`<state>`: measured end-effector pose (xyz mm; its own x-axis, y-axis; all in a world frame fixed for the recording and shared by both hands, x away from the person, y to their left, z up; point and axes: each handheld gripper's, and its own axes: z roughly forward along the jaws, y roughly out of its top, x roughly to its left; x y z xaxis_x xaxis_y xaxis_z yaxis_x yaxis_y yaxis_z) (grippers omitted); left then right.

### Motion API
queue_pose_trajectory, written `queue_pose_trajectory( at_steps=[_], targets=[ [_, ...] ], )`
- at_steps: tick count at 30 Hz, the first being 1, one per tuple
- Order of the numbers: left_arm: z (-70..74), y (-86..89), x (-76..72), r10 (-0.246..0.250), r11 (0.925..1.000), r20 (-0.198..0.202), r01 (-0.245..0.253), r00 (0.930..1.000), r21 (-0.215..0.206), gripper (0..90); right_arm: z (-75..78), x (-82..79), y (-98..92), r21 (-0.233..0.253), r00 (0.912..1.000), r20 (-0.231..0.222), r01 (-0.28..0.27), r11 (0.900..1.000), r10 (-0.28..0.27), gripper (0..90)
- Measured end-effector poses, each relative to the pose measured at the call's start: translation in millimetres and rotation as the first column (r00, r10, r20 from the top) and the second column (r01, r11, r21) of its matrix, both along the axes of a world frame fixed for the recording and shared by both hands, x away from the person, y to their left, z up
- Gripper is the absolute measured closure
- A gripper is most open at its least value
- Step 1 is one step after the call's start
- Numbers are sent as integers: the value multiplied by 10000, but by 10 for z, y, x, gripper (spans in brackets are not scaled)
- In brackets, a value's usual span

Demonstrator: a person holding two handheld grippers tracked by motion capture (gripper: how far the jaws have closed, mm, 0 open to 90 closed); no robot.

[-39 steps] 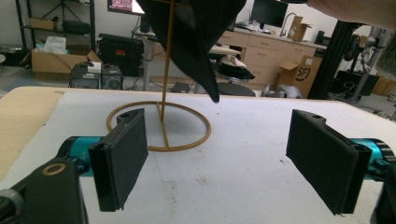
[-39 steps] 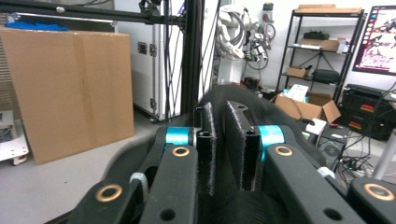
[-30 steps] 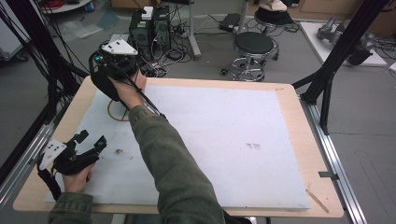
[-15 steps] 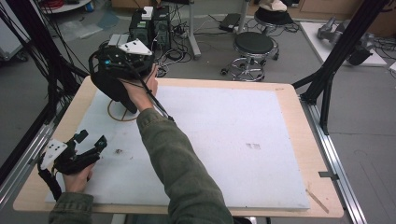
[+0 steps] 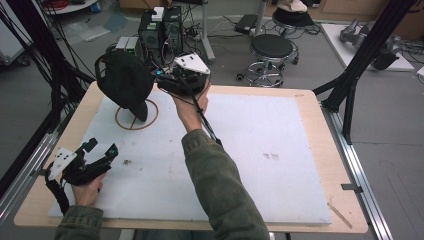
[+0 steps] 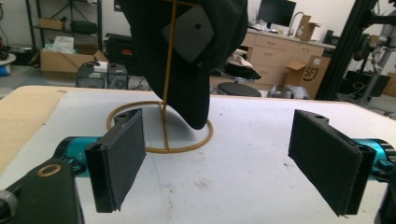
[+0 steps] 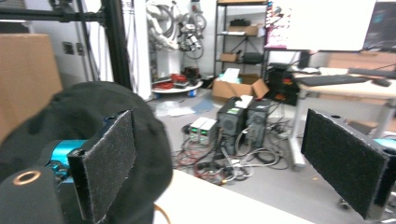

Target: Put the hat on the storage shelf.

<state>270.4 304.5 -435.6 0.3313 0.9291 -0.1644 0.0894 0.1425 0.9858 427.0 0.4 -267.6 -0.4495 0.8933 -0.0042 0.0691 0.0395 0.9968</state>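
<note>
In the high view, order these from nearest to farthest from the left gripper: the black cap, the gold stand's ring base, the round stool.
From the left gripper, at the table's near left:
1. Gold ring base, flat on the white mat just beyond it.
2. Black cap, hung on the stand above the ring.
3. Round stool, on the floor past the table's far edge.

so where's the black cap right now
The black cap hangs on the gold wire stand at the table's far left corner in the high view, just left of the right hand-held gripper, whose jaws stand open beside it.
</note>
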Motion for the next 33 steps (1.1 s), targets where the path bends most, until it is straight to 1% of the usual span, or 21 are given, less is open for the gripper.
queue_pose_trajectory(
  at_steps=[2,4,7,12,13,16,19,21,23,25,26,27,28,29,31,32,33],
  targets=[
    [-3,3,-3,43,9999,2,-43,10000,104,192,-2,-27,-120,-103,10000,-42,50,9999,-51,96],
    [-4,3,-5,55,9999,-3,-55,10000,112,191,-10,-67,-249,-109,9997,43,220,9997,-220,96],
    [-8,0,-12,134,9996,-10,-133,9999,231,192,-42,-113,-463,-33,9989,-160,431,9991,-432,96],
    [5,1,-32,266,9993,48,-268,9996,273,191,-108,-219,-822,-2,9965,-219,802,9968,-802,97],
    [7,3,-41,283,9992,57,-285,9996,273,191,-122,-237,-879,26,9964,-264,810,9967,-809,97],
    [0,-14,-46,272,9991,46,-273,9996,311,191,-235,-310,-1118,-150,9923,-463,1140,9934,-1146,97],
    [2,-38,-46,282,9989,38,-283,9996,382,191,-313,-401,-1347,-248,9876,-454,1491,9885,-1501,96],
    [5,-40,-50,276,9987,37,-277,9996,422,191,-365,-464,-1500,-277,9853,-478,1626,9863,-1638,96],
    [7,-46,-63,265,9990,61,-267,9996,359,191,-438,-535,-1658,-149,9812,-673,1805,9835,-1811,97],
    [7,-48,-74,296,9989,57,-298,9995,351,191,-512,-601,-1801,-201,9760,-751,2037,9788,-2046,96],
    [7,-42,-84,332,9990,55,-333,9994,307,191,-562,-648,-1903,-184,9719,-827,2195,9754,-2202,97],
    [7,-42,-84,332,9990,55,-333,9994,307,191,-562,-648,-1903,-184,9719,-827,2195,9754,-2202,97],
    [7,-38,-97,352,9990,37,-352,9994,269,191,-637,-720,-2052,-131,9656,-983,2405,9706,-2406,96],
    [7,-35,-104,366,9990,29,-366,9993,247,191,-667,-754,-2118,-74,9630,-1055,2488,9685,-2482,96],
    [6,-32,-118,360,9992,17,-360,9993,188,192,-722,-819,-2236,93,9603,-1115,2584,9660,-2558,96],
    [5,-31,-124,369,9991,-15,-369,9993,208,192,-732,-843,-2284,79,9551,-1289,2701,9628,-2669,96],
    [3,-31,-129,392,9990,-35,-391,9992,204,192,-741,-872,-2325,96,9531,-1258,2787,9603,-2754,96]
  ],
)
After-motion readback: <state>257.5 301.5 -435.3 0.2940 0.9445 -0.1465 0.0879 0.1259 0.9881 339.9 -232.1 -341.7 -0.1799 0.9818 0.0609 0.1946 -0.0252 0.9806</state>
